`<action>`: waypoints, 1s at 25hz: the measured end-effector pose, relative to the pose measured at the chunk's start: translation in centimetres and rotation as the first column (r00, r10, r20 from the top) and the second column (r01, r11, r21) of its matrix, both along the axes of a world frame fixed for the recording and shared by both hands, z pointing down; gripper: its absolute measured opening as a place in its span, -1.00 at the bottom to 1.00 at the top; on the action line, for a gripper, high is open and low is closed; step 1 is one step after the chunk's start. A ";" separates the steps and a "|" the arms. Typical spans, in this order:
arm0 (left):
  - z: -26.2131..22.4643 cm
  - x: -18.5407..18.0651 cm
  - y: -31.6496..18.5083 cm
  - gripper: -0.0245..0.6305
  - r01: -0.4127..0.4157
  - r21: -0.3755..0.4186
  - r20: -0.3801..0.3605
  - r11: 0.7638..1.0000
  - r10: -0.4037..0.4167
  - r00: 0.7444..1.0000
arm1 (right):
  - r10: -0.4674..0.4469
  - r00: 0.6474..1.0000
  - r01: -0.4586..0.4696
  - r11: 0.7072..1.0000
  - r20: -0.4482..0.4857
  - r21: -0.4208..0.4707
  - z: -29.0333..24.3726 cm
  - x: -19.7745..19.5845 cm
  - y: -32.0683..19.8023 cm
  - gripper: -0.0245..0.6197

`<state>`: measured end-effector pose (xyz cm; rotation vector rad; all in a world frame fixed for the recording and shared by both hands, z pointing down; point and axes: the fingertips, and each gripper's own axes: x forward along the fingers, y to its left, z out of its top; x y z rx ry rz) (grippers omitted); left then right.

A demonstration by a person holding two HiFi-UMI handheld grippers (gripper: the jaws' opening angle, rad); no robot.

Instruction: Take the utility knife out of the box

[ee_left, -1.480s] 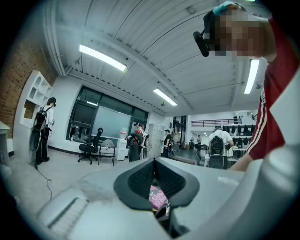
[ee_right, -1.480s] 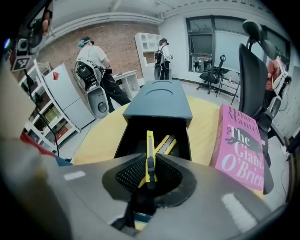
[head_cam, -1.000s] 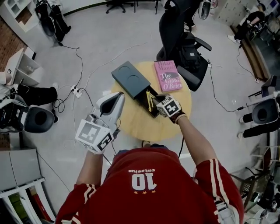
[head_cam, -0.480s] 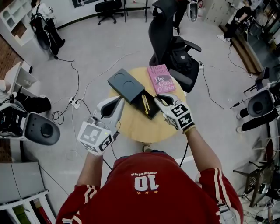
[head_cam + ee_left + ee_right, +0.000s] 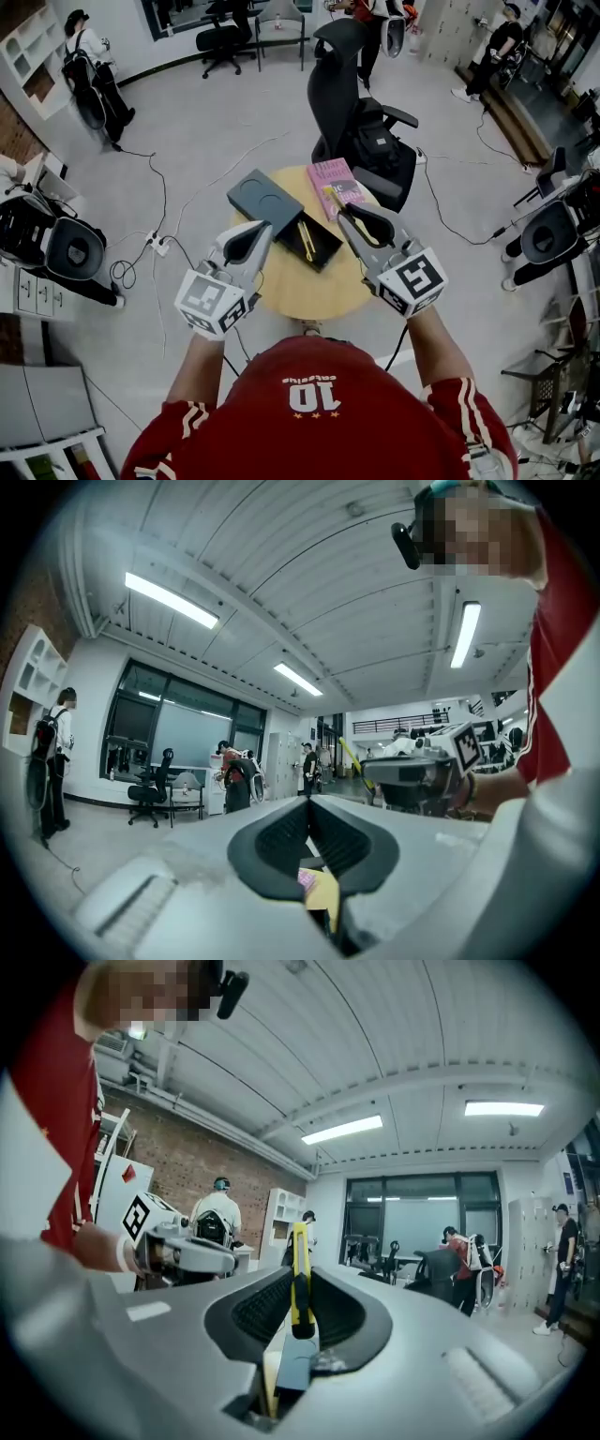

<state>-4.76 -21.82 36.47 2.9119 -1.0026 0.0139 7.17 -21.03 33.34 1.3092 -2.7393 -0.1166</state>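
Two tongs show. Right tongs (image 5: 300,1288) clamp the yellow utility knife (image 5: 299,1246), its body upright between the jaws. Left tongs (image 5: 309,808) are fully closed with nothing between them. Knife sits clear of the open box (image 5: 267,199), to its right. Box rests on the round table (image 5: 309,291); a pink book (image 5: 330,178) lies just right of the box.

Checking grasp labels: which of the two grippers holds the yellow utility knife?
The right gripper: its jaws are clamped on the yellow utility knife. The left gripper has its jaws shut together with nothing between them.
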 end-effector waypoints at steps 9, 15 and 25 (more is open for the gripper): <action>0.2 1.5 0.4 -0.91 -0.041 0.000 0.015 0.999 0.041 0.999 | 0.038 0.997 -0.040 0.998 0.072 0.037 -2.8 2.5 1.7 -0.73; 0.6 2.1 0.3 -0.91 -0.034 -0.023 0.013 0.999 0.035 0.999 | 0.035 0.997 -0.038 0.998 0.062 0.053 -3.3 2.6 1.9 -0.72; 0.7 2.3 0.8 -0.83 -0.087 0.060 0.103 0.994 0.081 0.991 | 0.045 0.997 -0.049 0.997 0.067 0.055 -3.3 2.2 2.8 -0.72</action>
